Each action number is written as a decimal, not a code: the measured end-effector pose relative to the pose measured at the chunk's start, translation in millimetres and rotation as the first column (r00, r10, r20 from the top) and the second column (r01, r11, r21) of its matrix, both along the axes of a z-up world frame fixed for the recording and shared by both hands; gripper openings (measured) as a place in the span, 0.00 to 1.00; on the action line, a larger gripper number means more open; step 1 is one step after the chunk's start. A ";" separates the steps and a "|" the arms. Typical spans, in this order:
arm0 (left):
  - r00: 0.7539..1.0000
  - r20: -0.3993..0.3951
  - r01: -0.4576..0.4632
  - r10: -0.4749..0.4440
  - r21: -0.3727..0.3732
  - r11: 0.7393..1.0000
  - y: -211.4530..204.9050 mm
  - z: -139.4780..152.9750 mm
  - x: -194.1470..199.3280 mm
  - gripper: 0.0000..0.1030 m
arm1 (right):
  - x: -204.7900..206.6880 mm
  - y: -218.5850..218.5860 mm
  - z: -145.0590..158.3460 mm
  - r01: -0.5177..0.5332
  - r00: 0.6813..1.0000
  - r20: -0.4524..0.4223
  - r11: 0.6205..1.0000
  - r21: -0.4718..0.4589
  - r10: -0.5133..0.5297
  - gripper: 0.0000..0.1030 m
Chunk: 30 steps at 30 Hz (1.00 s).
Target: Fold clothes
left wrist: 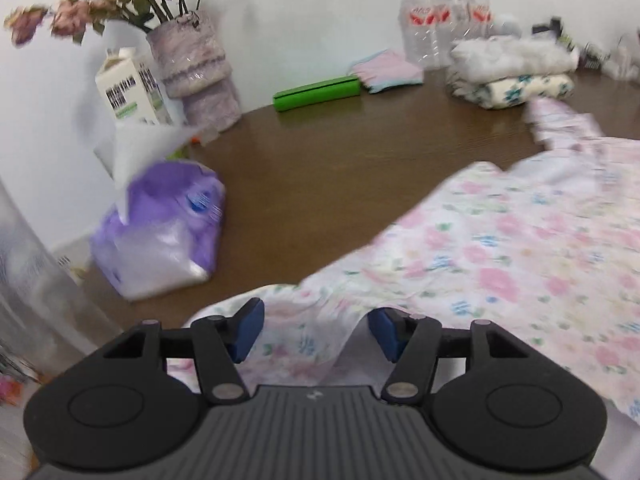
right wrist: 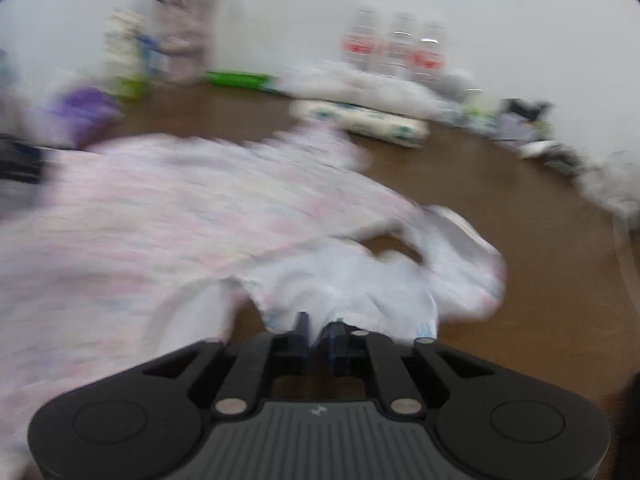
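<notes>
A white garment with pink and blue flowers (left wrist: 500, 248) lies spread over the brown table (left wrist: 320, 160). My left gripper (left wrist: 316, 330) is open over its near left edge, and a fold of the cloth rises between the blue pads (left wrist: 250, 330) without being pinched. In the blurred right wrist view the same floral garment (right wrist: 180, 208) stretches away to the left. My right gripper (right wrist: 318, 332) is shut on a bunched white corner of it, near the table's front.
At the back stand a vase of dried flowers (left wrist: 192, 52), a carton (left wrist: 132, 88), a green case (left wrist: 316, 92), water bottles (left wrist: 444, 16) and a stack of folded clothes (left wrist: 512, 72). A purple tissue pack (left wrist: 160, 228) sits at the left.
</notes>
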State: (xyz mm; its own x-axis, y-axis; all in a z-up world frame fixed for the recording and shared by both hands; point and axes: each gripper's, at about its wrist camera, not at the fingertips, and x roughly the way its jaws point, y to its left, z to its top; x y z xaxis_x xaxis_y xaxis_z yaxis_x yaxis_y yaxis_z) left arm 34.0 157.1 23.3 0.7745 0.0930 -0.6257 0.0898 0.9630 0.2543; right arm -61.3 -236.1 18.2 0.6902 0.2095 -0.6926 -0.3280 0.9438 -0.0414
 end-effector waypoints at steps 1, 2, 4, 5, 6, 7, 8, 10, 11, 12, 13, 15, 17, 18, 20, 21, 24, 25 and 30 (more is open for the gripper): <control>1.000 0.003 -0.006 0.006 0.015 1.000 2.7 3.6 4.8 0.59 | -4.3 -2.6 15.1 -0.023 0.999 0.031 0.999 0.023 0.022 0.21; 1.000 0.010 -0.014 0.014 0.020 1.000 6.1 9.5 7.1 0.59 | -4.5 -5.8 33.0 -0.040 0.996 0.087 0.999 0.034 0.037 0.28; 0.999 0.049 -0.010 0.014 -0.076 0.997 14.6 36.2 -10.8 0.59 | 10.7 -11.5 60.9 -0.083 0.982 0.176 0.996 0.042 0.074 0.68; 0.998 0.058 0.020 -0.013 -0.134 0.991 15.8 45.6 -20.3 0.59 | 35.7 -8.8 58.9 -0.106 0.982 0.160 0.994 0.033 0.099 0.74; 0.998 0.042 0.050 -0.043 -0.190 0.981 13.9 50.5 -29.4 0.59 | 60.7 -6.0 56.8 -0.129 0.982 0.144 0.991 0.024 0.124 0.77; 0.998 -0.010 0.056 -0.060 -0.223 0.973 9.0 48.6 -34.2 0.59 | 85.7 -3.3 54.8 -0.152 0.981 0.128 0.988 0.016 0.148 0.76; 0.996 -0.062 0.042 -0.057 -0.227 0.973 2.3 42.8 -37.5 0.58 | 110.7 -0.5 52.7 -0.175 0.979 0.112 0.985 0.008 0.173 0.75; 0.992 -0.111 0.033 -0.058 -0.212 0.977 -11.8 26.9 -48.0 0.56 | 154.3 7.7 41.0 -0.180 0.981 0.073 0.984 -0.004 0.180 0.59; 0.993 -0.101 0.038 -0.059 -0.196 0.980 -16.5 20.8 -53.6 0.56 | 173.2 13.2 31.6 -0.163 0.985 0.050 0.987 -0.010 0.163 0.54; 0.996 -0.078 0.029 -0.044 -0.179 0.983 -18.7 16.6 -57.9 0.56 | 192.0 18.6 22.1 -0.147 0.989 0.028 0.989 -0.015 0.147 0.44; 0.998 -0.058 0.015 -0.025 -0.166 0.986 -18.7 13.6 -58.0 0.56 | 210.8 24.0 12.7 -0.131 0.991 0.005 0.991 -0.021 0.131 0.43; 1.000 -0.021 -0.016 0.013 -0.142 0.990 -18.1 7.5 -57.5 0.56 | 248.0 34.7 -6.0 -0.098 0.995 -0.038 0.995 -0.035 0.097 0.46; 0.999 -0.032 -0.039 0.034 -0.143 0.989 -13.4 2.4 -48.4 0.56 | 261.9 36.5 -15.7 -0.048 0.999 -0.028 0.997 -0.063 0.047 0.46; 0.999 -0.036 -0.044 0.039 -0.145 0.988 -11.4 0.2 -43.2 0.56 | 263.7 34.0 -18.7 -0.051 0.998 -0.027 0.998 -0.040 0.050 0.26; 0.999 -0.019 -0.029 0.027 -0.137 0.990 -11.9 -4.3 -33.3 0.56 | 262.6 25.7 -21.3 -0.042 0.998 -0.036 0.998 0.036 0.043 0.01; 1.000 -0.011 -0.022 0.021 -0.133 0.991 -12.2 -6.6 -28.3 0.56 | 261.2 18.6 -20.4 0.022 1.000 -0.001 1.000 0.014 -0.022 0.01; 1.000 0.014 -0.001 0.002 -0.121 0.993 -13.0 -13.4 -13.4 0.56 | 257.0 -2.9 -17.5 0.214 0.972 0.109 0.976 -0.036 -0.209 0.01; 1.000 0.022 0.007 -0.004 -0.116 0.993 -13.3 -15.6 -8.5 0.55 | 257.4 -14.8 -17.5 0.270 0.958 0.112 0.963 -0.027 -0.265 0.01; 0.997 0.053 0.062 -0.062 -0.016 0.998 -27.9 -6.8 8.5 0.54 | 238.8 -41.1 -9.2 0.332 0.938 0.108 0.943 -0.003 -0.330 0.18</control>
